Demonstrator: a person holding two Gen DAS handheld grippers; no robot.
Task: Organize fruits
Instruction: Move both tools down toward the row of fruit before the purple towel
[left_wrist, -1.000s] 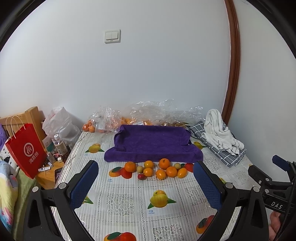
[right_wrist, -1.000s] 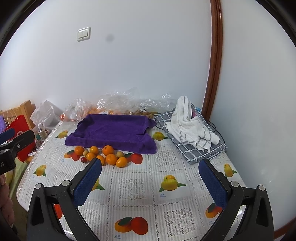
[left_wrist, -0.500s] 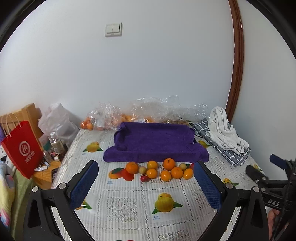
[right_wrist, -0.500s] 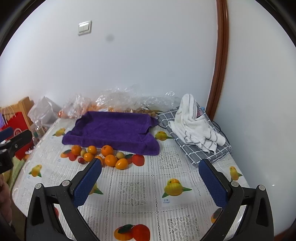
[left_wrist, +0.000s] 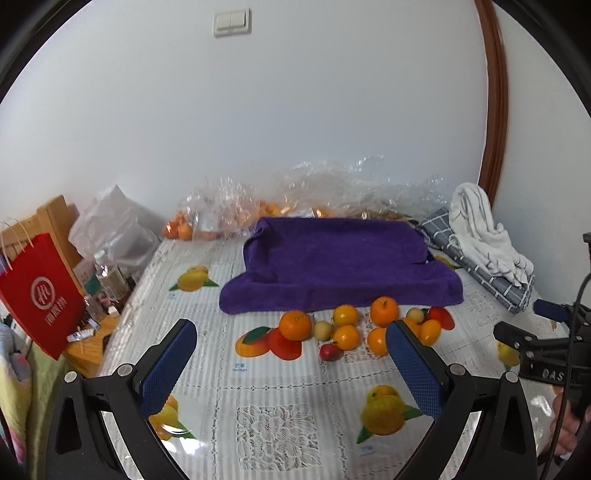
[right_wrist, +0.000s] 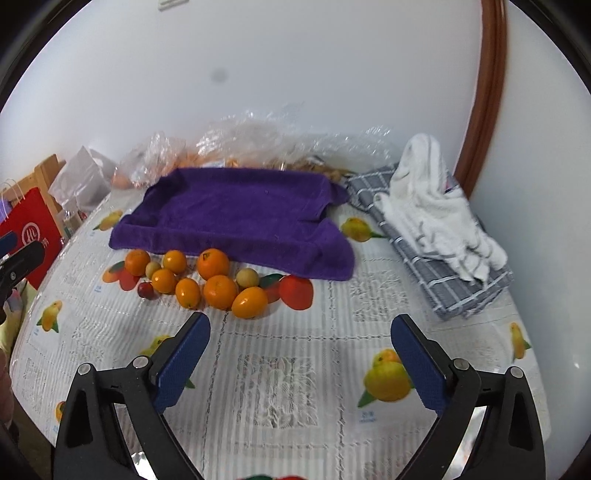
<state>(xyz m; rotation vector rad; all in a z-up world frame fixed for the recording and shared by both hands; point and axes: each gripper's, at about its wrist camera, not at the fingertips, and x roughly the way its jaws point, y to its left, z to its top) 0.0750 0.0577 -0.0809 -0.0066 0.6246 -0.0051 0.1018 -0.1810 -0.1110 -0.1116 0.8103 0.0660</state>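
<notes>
a lace-patterned plastic cloth is covering the worktop, open at the near edge. a plush purple towel is lying behind round, glossy fruits. the right hand-held gripper has just been narrowing, nothing between; the left hand-held gripper is gaping wide, empty.

A table covered with a white lace-patterned cloth printed with fruit pictures carries everything here. Toward the far middle lies a purple towel, spread flat with its near edge folded over. Just in front of that edge sits a cluster of fruit: several oranges, some smaller yellow-green fruits and one small dark red fruit, touching or nearly touching each other. On the far right lies a folded grey checked cloth with a crumpled white towel on top. Along the far edge, against the wall, are crinkled clear plastic bags, some holding orange fruit.
</notes>
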